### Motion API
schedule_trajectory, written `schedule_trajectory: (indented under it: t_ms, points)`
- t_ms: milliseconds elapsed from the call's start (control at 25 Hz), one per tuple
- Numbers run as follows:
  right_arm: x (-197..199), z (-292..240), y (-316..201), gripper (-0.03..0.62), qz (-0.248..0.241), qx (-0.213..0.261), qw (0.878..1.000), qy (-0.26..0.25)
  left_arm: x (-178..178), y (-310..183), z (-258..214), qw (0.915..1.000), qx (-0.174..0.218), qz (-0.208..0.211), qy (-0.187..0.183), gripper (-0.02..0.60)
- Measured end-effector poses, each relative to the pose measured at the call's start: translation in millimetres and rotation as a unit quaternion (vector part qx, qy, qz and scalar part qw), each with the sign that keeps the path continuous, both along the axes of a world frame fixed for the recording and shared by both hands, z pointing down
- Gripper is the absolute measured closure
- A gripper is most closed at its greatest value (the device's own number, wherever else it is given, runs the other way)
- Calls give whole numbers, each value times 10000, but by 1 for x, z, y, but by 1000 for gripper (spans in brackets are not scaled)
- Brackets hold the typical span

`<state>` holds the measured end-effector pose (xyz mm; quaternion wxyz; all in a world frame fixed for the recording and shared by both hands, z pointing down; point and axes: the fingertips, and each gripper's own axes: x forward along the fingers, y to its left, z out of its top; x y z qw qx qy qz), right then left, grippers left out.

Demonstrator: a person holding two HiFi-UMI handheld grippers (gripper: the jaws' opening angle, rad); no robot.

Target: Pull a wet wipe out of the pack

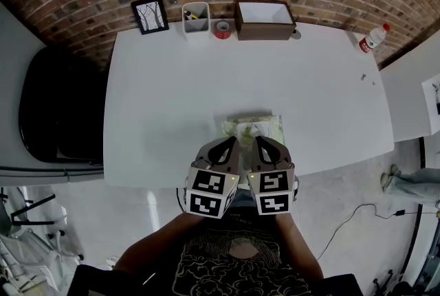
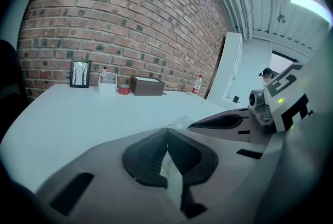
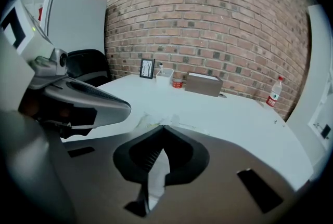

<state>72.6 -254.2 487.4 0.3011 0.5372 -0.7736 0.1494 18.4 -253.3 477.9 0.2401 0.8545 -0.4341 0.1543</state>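
The white table has the pack of wet wipes lying flat at its 6 o'clock edge, close to the person, with its greenish, crinkled top facing up. Both claws sit side by side just at 6 o'clock of the pack, their tips reaching over its near edge. The left gripper has its two jaws pressed together at the tips; only a narrow slit shows lower down between the ribbed pads, and a pale strip is seen through it. The right gripper is likewise pressed shut at the tips, with a white patch showing through the slit behind them; whether that patch is a wipe or the surface below I cannot tell. From the right gripper view, the crumpled edge of the pack lies just past the jaw tips at 12 o'clock. Along the table's 12 o'clock edge, against the brick wall, stand a picture frame, a white pen holder, a red roll of tape and a brown box. A bottle stands at 2 o'clock, and a black chair is at 9 o'clock, beside the table.
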Motion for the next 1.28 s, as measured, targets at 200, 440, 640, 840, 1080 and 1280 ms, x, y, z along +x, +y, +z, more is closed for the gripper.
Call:
schedule_trajectory:
  t_ms: [200, 440, 640, 840, 1080, 1280]
  points:
    - [1, -10, -2, 579, 71, 164, 9998, -78, -2, 1, -2, 10000, 37, 9, -1, 571]
    - [6, -23, -1, 579, 217, 347, 9990, -206, -3, 4, -5, 10000, 86, 17, 20, 571]
    - [10, -31, 2, 579, 297, 462, 9982, -233, -4, 7, -10, 9999, 120, 54, 38, 571]
    - [11, -48, 2, 579, 390, 690, 9964, -301, -6, 11, -12, 9999, 120, 73, 35, 571]
    - [12, -59, 6, 579, 438, 831, 9947, -419, -7, 16, -15, 9998, 179, 60, 32, 571]
    - [12, -72, 11, 579, 479, 1027, 9923, -494, -8, 21, -17, 9998, 208, 57, 40, 571]
